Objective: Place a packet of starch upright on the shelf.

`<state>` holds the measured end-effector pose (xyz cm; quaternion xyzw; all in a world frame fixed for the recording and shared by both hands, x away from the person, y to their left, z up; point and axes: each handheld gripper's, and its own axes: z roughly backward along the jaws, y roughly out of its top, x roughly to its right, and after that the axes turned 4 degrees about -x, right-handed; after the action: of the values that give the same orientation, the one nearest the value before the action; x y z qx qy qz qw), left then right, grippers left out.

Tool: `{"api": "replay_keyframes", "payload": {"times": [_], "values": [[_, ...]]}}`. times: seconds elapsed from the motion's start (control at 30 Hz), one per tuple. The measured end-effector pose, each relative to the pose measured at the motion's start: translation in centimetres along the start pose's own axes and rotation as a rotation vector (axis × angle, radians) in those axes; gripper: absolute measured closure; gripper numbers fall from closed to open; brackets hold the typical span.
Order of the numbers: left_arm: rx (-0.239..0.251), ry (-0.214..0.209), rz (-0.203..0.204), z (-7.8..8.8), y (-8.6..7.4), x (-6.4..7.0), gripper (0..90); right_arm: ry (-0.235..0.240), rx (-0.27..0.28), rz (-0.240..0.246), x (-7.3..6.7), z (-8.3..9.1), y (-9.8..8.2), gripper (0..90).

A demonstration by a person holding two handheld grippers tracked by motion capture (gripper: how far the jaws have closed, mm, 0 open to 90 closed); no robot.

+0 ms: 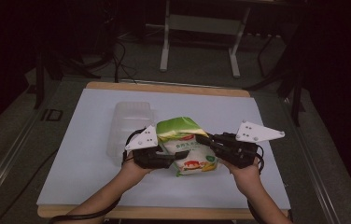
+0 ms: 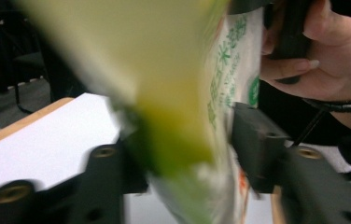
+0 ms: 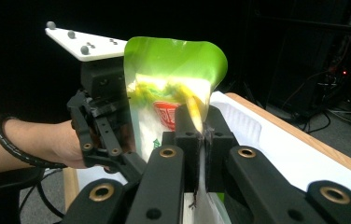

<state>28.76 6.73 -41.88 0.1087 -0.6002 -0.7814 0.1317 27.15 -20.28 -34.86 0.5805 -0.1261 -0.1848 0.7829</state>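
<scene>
A green and white snack bag [image 1: 187, 144] is held upright above the white board, between the two hand-held grippers. My left gripper [image 1: 176, 158] comes in from the left. In the left gripper view the bag [image 2: 229, 70] fills the gap and both black pads of the gripper [image 2: 183, 154] press on it. My right gripper [image 1: 206, 140] comes in from the right, and its jaws [image 3: 205, 130] are pinched tight on the bag's side seam. The green top of the bag [image 3: 173, 65] stands above them. A hand holds each gripper.
A clear plastic container [image 1: 129, 123] lies on the white board [image 1: 94, 177] just behind the left gripper, and its pale rim [image 3: 239, 121] lies past the bag. A wooden edge [image 1: 164, 87] frames the board. Metal stand legs [image 1: 199, 42] rise beyond the table.
</scene>
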Motion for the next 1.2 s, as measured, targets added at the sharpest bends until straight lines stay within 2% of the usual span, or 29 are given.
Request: {"api": "replay_keyframes", "payload": {"times": [0.1,0.23,0.33,0.5,0.53,0.57,0.63,0.67,0.7,0.8,0.9,0.97,1.03,1.1,1.13,1.2], "values": [[0.012,-0.029,-0.070,0.0,-0.1,-0.3,67.7,0.002,-0.001,-0.002,0.0,0.0,-0.2,87.4],[-0.015,-0.100,-0.057,0.2,0.3,-0.9,72.2,0.001,-0.003,-0.003,0.1,0.0,-0.3,87.4],[-0.038,-0.115,-0.079,0.4,0.6,-1.0,74.3,0.016,-0.004,-0.013,0.2,0.0,-0.4,87.2],[-0.060,-0.134,-0.088,0.7,0.9,-1.2,75.7,0.031,0.004,-0.022,0.3,0.0,-0.5,84.4],[-0.066,-0.134,-0.090,0.9,1.0,-1.2,75.8,0.032,0.004,-0.026,0.3,0.0,-0.5,81.1],[-0.072,-0.133,-0.100,1.0,1.1,-1.2,76.1,0.032,0.003,-0.036,0.4,0.0,-0.5,72.7],[-0.085,-0.132,-0.111,1.4,1.2,-1.2,76.1,0.043,-0.005,-0.061,0.8,0.1,-0.5,61.3],[-0.088,-0.132,-0.109,1.5,1.2,-1.2,76.2,0.028,-0.002,-0.073,1.0,0.3,-0.7,51.5],[-0.093,-0.132,-0.112,1.6,1.3,-1.2,76.2,0.028,-0.002,-0.073,1.0,0.3,-0.7,51.5],[-0.114,-0.135,-0.137,2.1,1.4,-1.4,76.2,0.014,-0.005,-0.075,0.9,0.4,-1.0,44.1],[-0.110,-0.137,-0.123,2.7,1.4,-1.8,76.2,0.012,-0.004,-0.081,0.9,0.6,-1.2,36.5],[-0.102,-0.125,-0.117,3.3,1.4,-2.1,76.3,0.026,-0.008,-0.093,1.2,0.8,-1.3,29.7],[-0.094,-0.111,-0.107,4.1,1.6,-2.6,76.2,0.024,-0.007,-0.111,1.4,1.0,-1.5,26.8],[-0.093,-0.095,-0.112,4.8,1.7,-2.9,76.2,0.044,0.009,-0.147,1.8,1.5,-2.0,17.9],[-0.095,-0.090,-0.114,5.1,1.8,-3.2,76.2,0.047,0.012,-0.146,1.9,1.6,-2.1,13.4],[-0.095,-0.082,-0.111,5.9,1.9,-3.7,76.2,0.019,0.011,-0.140,2.0,1.9,-2.5,12.9]]}}
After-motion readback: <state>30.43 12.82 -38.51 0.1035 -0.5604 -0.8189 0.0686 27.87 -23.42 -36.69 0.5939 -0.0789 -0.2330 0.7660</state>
